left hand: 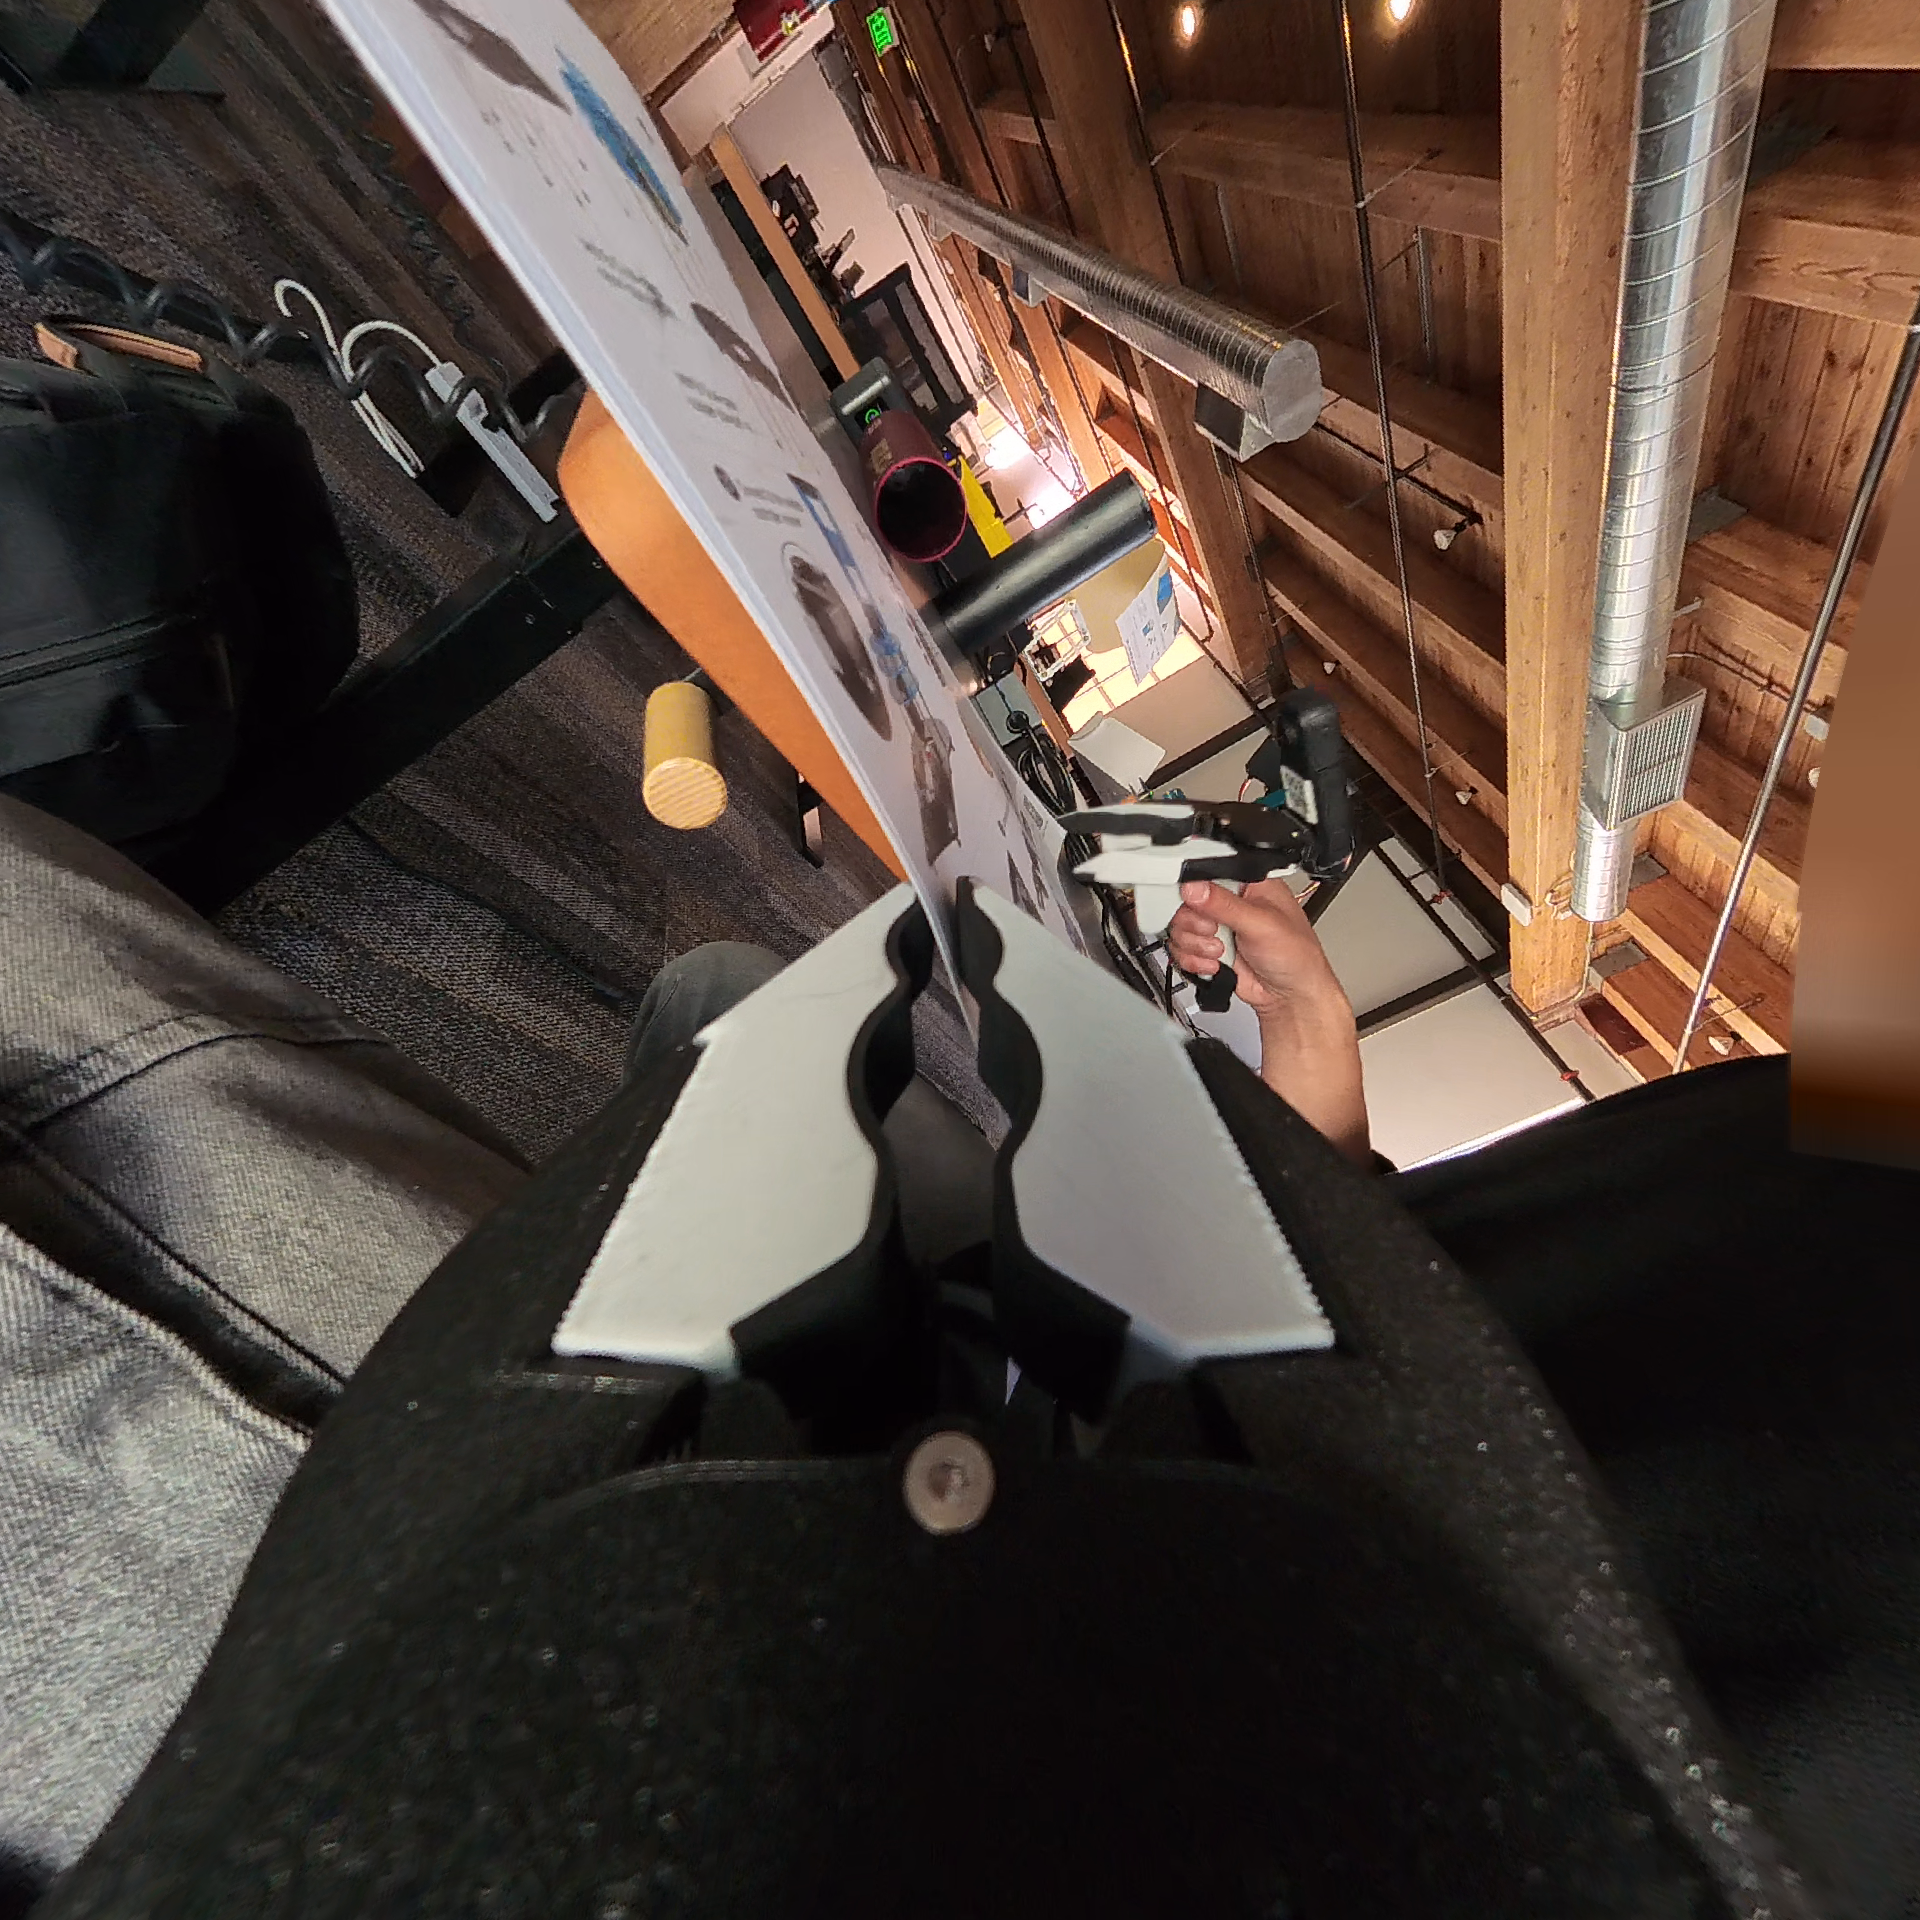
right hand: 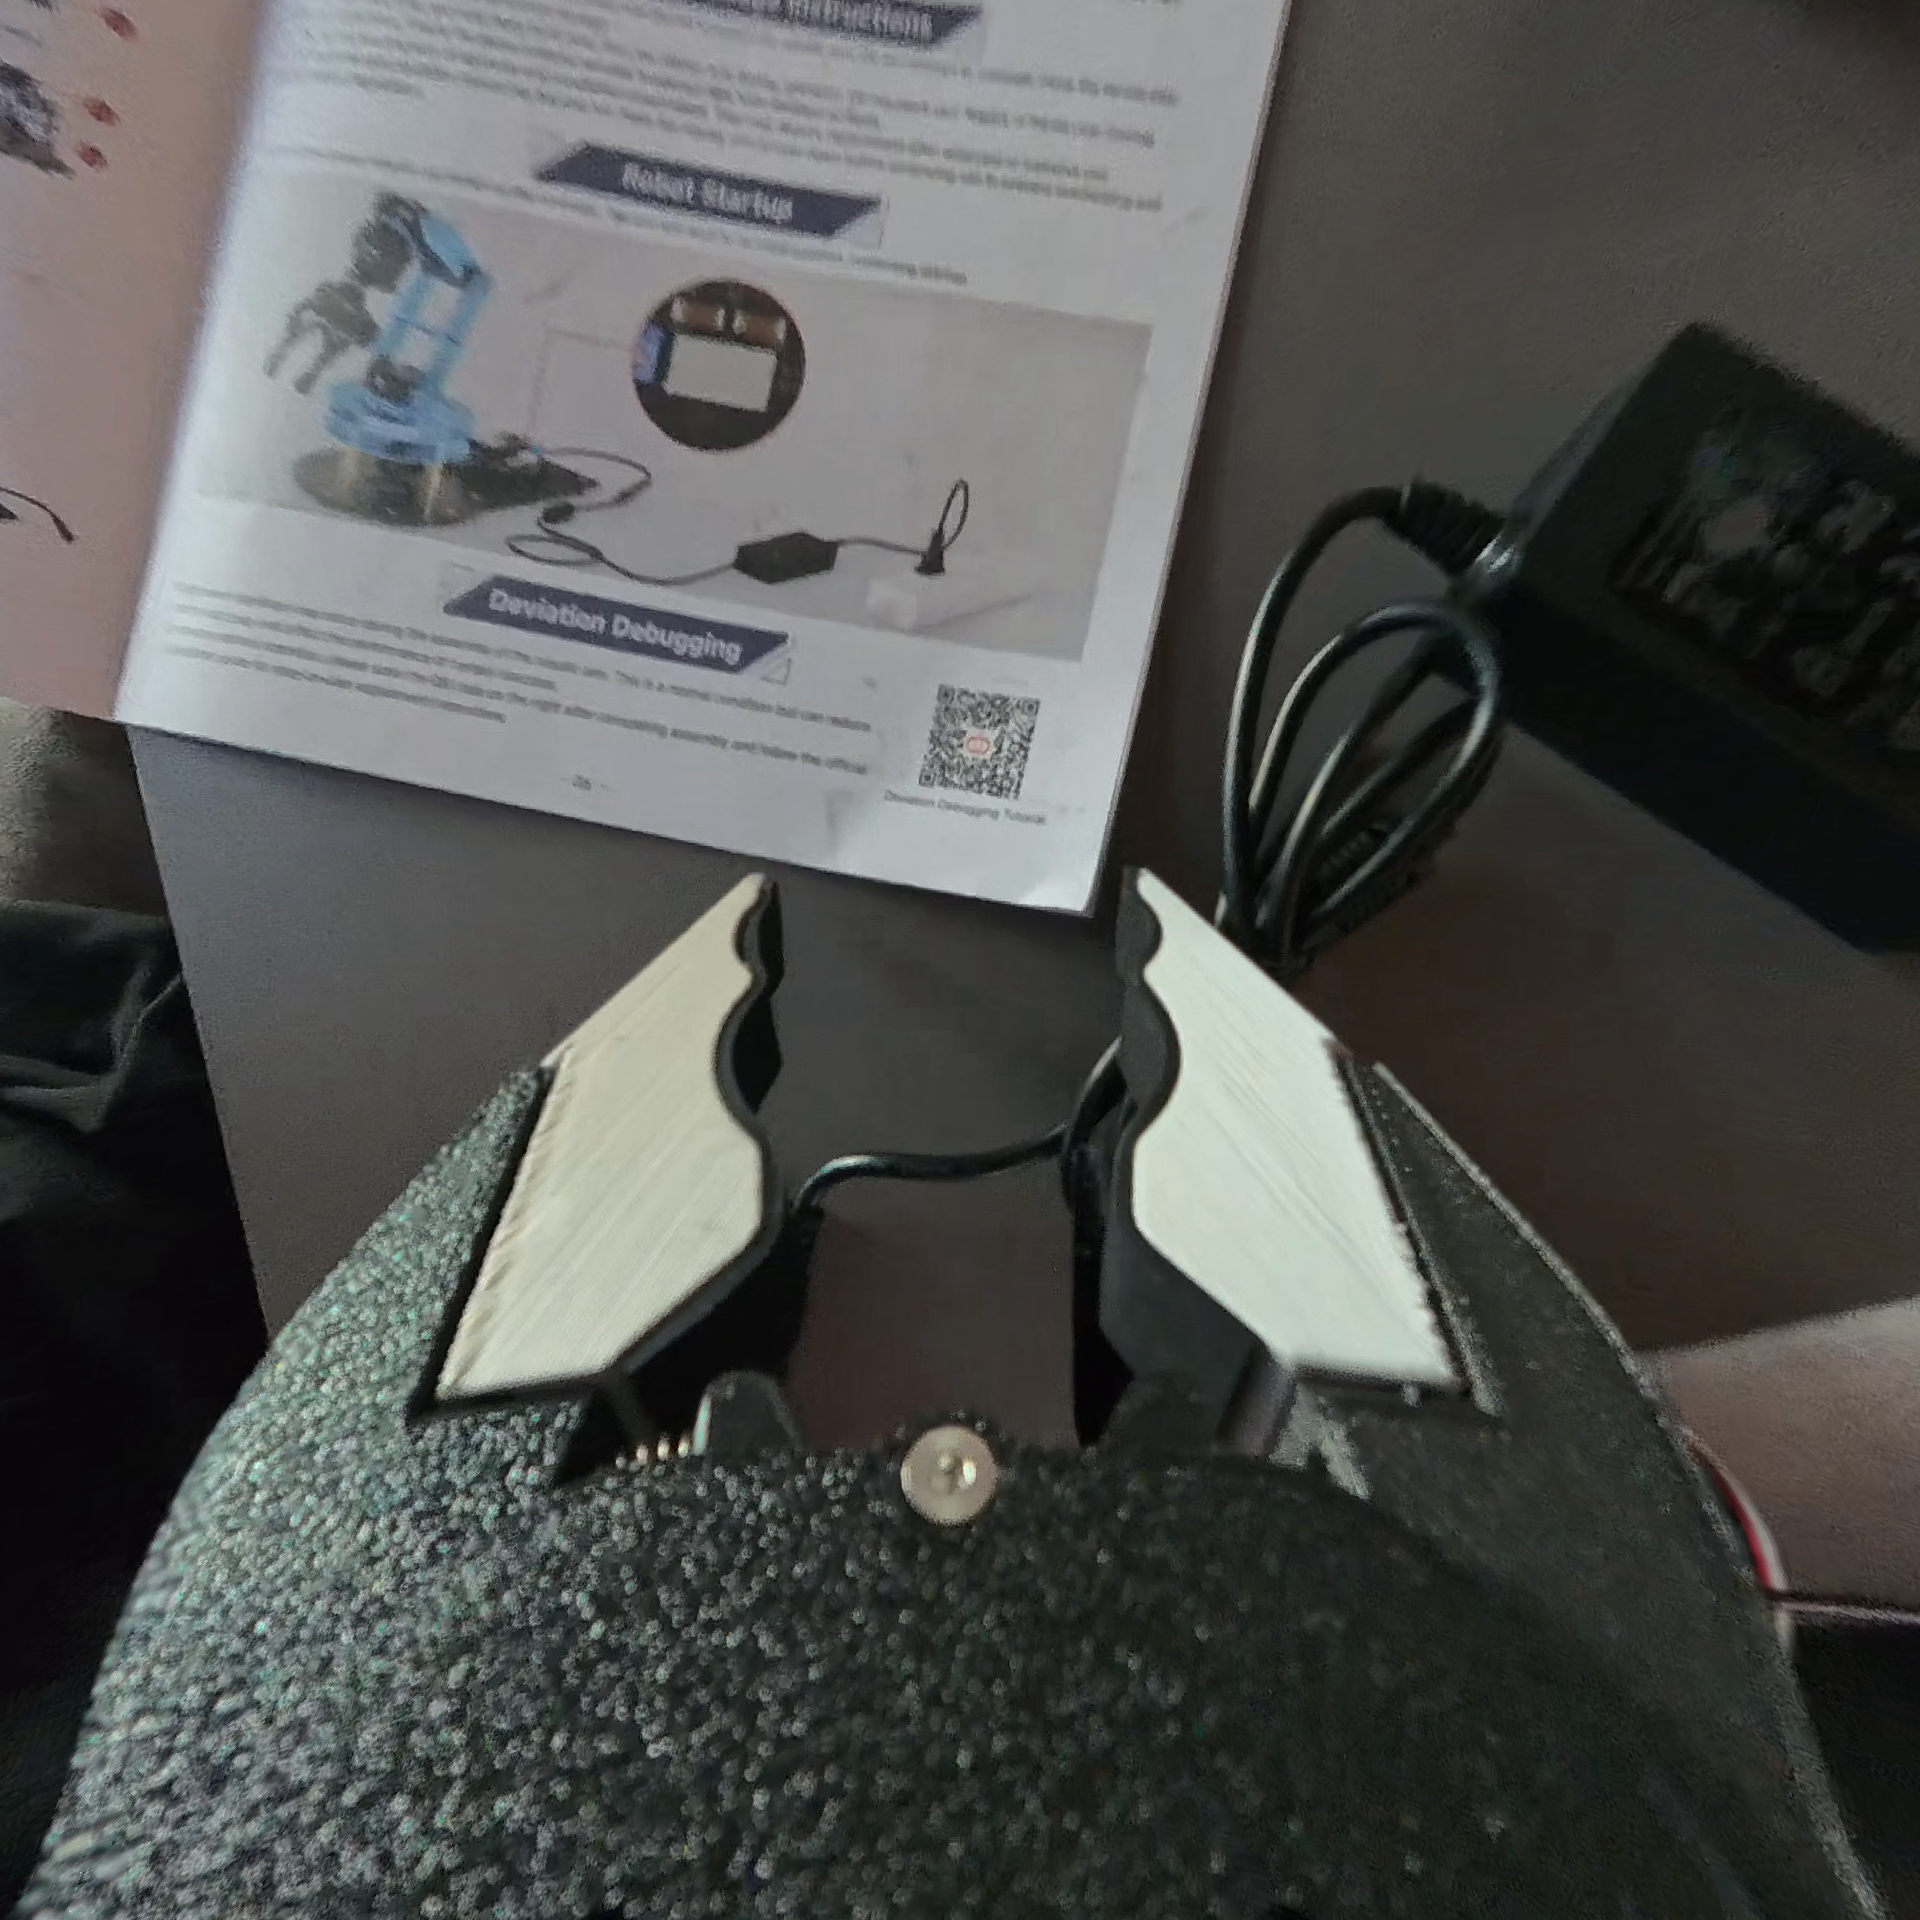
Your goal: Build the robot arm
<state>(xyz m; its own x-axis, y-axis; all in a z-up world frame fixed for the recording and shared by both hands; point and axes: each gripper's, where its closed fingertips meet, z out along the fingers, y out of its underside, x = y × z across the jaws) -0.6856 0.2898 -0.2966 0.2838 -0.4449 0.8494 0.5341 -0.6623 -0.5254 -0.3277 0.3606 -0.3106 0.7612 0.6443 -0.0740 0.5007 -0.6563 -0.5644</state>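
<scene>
Left wrist view is showing the left claw [left hand: 940,914] pinching the booklet's [left hand: 665,312] edge, lifting it; the right claw [right hand: 951,904] is hovering released over a black cable [right hand: 1361,727].

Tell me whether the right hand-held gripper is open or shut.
Open. The right hand-held gripper has a wide gap between its fingertips, dark table showing through; a thin black cable crosses farther back, unclamped.

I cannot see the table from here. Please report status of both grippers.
Left gripper shut on booklet edge. Right gripper open above table, black cable by its right finger. Power adapter beyond.
</scene>
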